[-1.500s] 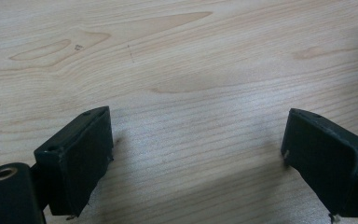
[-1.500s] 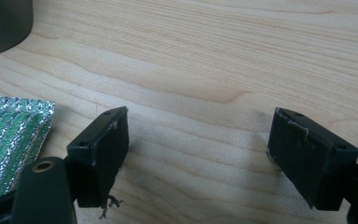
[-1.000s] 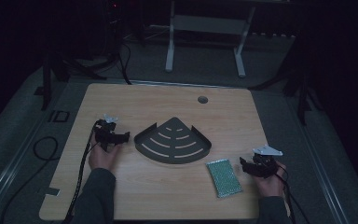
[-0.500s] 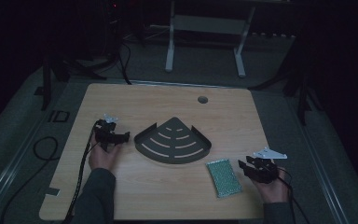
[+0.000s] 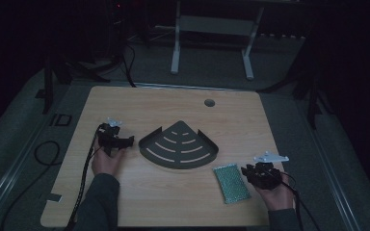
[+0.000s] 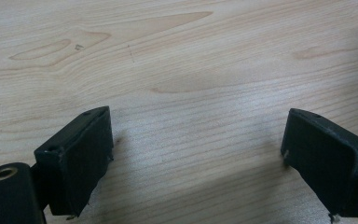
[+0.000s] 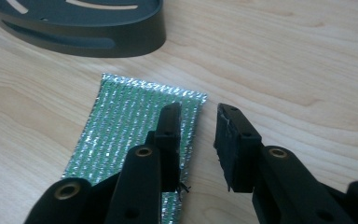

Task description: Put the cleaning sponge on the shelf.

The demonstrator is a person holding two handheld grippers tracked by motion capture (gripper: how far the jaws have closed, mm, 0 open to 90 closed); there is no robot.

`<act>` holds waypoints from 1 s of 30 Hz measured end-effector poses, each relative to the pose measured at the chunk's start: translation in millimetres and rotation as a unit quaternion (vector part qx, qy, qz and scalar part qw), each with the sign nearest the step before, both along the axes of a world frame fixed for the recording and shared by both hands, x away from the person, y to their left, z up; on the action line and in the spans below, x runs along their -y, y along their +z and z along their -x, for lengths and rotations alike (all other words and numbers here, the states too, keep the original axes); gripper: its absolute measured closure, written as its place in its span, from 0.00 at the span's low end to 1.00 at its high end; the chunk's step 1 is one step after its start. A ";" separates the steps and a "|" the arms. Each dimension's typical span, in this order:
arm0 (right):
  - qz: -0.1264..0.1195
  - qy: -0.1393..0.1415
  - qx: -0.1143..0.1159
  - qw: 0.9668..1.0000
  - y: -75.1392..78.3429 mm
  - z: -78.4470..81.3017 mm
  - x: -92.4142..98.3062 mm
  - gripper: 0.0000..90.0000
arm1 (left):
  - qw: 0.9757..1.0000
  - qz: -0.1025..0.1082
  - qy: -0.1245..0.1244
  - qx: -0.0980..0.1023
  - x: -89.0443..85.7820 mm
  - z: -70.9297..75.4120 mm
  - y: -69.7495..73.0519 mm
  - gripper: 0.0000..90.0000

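A dark quarter-round slotted tray (image 5: 178,144) lies mid-table. Just to its lower right is a green glittery pad (image 5: 231,183), flat on the wood. My right gripper (image 5: 245,172) sits at the pad's right edge. In the right gripper view the right gripper (image 7: 198,122) is open by a narrow gap, one jaw over the pad (image 7: 130,121) and the other past its edge above bare wood, with the tray's wall (image 7: 88,39) beyond. My left gripper (image 5: 125,141) rests left of the tray; its jaws stand wide apart over bare wood, left gripper (image 6: 196,154) holding nothing.
The wooden table (image 5: 139,106) has a round cable hole (image 5: 209,102) near its far edge. Cables trail off the left side to the floor. White desk legs (image 5: 176,43) stand behind the table in the dark.
My right gripper has shifted slightly left and nearer, up to the pad's right edge. The left gripper, the tray and the pad have stayed put.
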State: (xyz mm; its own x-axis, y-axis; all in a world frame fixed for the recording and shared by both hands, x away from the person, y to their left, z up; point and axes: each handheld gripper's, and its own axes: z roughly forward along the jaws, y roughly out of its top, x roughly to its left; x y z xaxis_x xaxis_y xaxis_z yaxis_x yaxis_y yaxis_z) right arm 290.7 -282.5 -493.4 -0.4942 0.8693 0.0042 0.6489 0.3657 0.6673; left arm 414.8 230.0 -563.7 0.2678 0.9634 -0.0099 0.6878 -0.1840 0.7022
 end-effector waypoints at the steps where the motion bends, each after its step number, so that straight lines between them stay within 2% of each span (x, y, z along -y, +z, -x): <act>1: -0.002 -0.004 -0.011 1.000 0.2 -0.9 -1.6 0.78 | 1.000 0.000 0.000 0.000 0.0 0.0 0.0 0.11; 5: 0.001 -0.010 -0.041 0.999 -1.6 -4.9 -7.7 0.80 | 1.000 0.000 0.000 0.000 0.0 0.0 0.0 0.11; 6: 0.001 -0.010 -0.041 0.999 -1.6 -4.9 -7.7 0.80 | 1.000 0.000 0.000 0.000 0.0 0.0 0.0 0.11; 13: 0.014 -0.014 -0.079 0.997 -4.7 -11.2 -9.7 0.82 | 1.000 0.000 0.000 0.000 0.0 0.0 0.0 0.11; 18: 0.012 -0.022 -0.103 0.994 -4.8 -14.4 -8.8 0.81 | 1.000 0.000 0.000 0.000 0.0 0.0 0.0 0.11; 30: 0.012 -0.028 -0.134 0.991 -8.4 -20.6 -10.1 0.82 | 1.000 0.000 0.000 0.000 0.0 0.0 0.0 0.11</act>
State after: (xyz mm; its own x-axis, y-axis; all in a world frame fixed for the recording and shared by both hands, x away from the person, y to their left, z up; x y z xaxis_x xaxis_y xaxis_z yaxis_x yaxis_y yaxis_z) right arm 311.3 -272.4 -501.8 -0.4291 0.8968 0.1081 0.8213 0.3375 0.4600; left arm 414.7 230.0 -563.7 0.2678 0.9634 -0.0098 0.6878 -0.1841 0.7022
